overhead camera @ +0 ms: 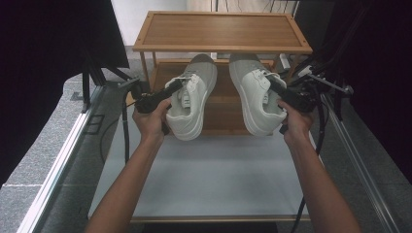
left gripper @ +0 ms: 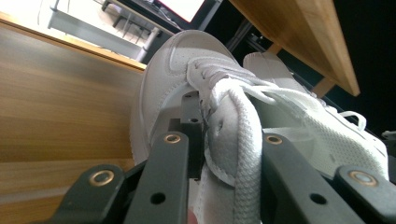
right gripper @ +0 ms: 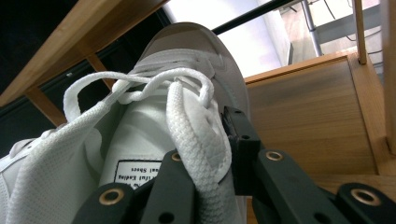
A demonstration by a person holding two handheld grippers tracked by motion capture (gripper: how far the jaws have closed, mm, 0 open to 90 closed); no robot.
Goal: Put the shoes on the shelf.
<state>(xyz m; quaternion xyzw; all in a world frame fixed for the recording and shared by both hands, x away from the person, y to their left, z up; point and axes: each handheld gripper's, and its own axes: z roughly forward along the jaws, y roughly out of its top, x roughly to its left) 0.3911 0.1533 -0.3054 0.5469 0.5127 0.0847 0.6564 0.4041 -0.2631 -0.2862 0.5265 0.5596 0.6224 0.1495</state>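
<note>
Each gripper (left, right) clamps a white lace-up sneaker's soft padded collar; light, floppy, likely swings.

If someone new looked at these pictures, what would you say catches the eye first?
Two white sneakers held up in front of the wooden rack: the left shoe in the left gripper, the right shoe in the right gripper. Each gripper's fingers clamp the shoe's side wall, toes pointing toward the lower shelf.
</note>
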